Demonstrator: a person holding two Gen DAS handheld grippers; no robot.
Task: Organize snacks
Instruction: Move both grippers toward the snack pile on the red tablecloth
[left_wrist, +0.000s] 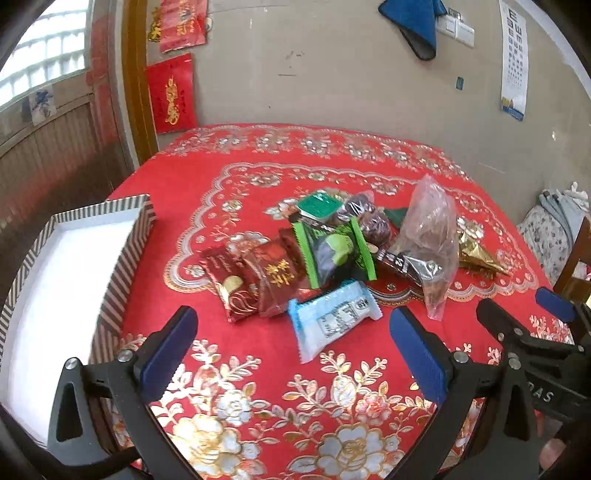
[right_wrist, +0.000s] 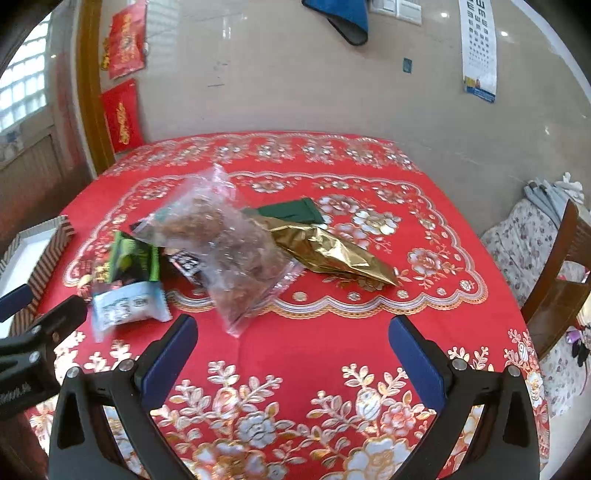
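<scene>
A heap of snack packets lies mid-table on the red cloth. Nearest my left gripper (left_wrist: 293, 332) is a light-blue packet (left_wrist: 332, 319), with dark red packets (left_wrist: 255, 280) and a green packet (left_wrist: 334, 251) behind it. A clear bag of brown snacks (left_wrist: 430, 240) stands right of them; it also shows in the right wrist view (right_wrist: 229, 243) with a gold foil packet (right_wrist: 332, 254) beside it. A striped box (left_wrist: 122, 258) with a white inside sits at the left. My left gripper is open and empty, just short of the light-blue packet. My right gripper (right_wrist: 293, 332) is open and empty, in front of the clear bag.
A wooden chair (right_wrist: 561, 280) stands at the table's right edge. The wall is close behind the table. In the left wrist view the right gripper's black body (left_wrist: 535, 343) sits at the right. The left gripper's body (right_wrist: 33, 347) shows at the left of the right wrist view.
</scene>
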